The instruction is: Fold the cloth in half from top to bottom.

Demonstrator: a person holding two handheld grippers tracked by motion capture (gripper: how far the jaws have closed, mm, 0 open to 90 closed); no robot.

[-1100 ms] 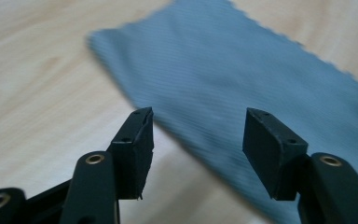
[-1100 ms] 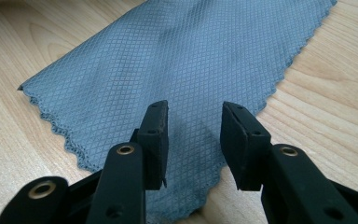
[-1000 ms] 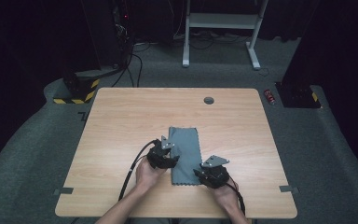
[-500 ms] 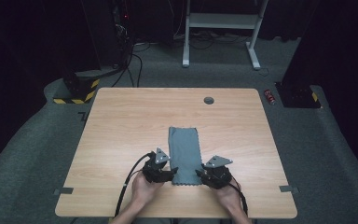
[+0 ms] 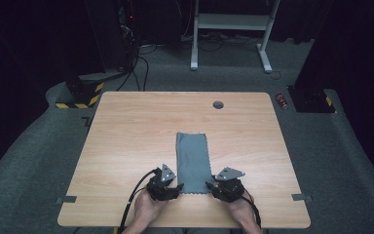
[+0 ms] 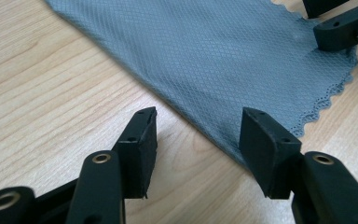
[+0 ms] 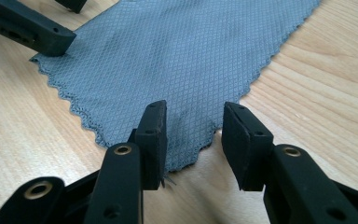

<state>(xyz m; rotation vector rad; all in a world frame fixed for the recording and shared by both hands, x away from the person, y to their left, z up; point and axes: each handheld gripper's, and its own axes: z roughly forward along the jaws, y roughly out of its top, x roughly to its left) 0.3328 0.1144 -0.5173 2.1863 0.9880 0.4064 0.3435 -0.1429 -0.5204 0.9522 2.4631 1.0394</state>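
The grey cloth (image 5: 193, 161) lay flat on the bench (image 5: 126, 131), both tongs, left (image 6: 196, 135) and right (image 7: 193, 126), gaping open astride its near corners, seemingly poised to pinch and lift them.

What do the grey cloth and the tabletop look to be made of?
Cloth: probably a thin microfibre-type textile, matte, with a fine diamond weave and a scalloped, pinked-looking edge. Table: light wood-grain surface, smooth with a slight sheen; solid wood or printed laminate, the pictures cannot settle which.
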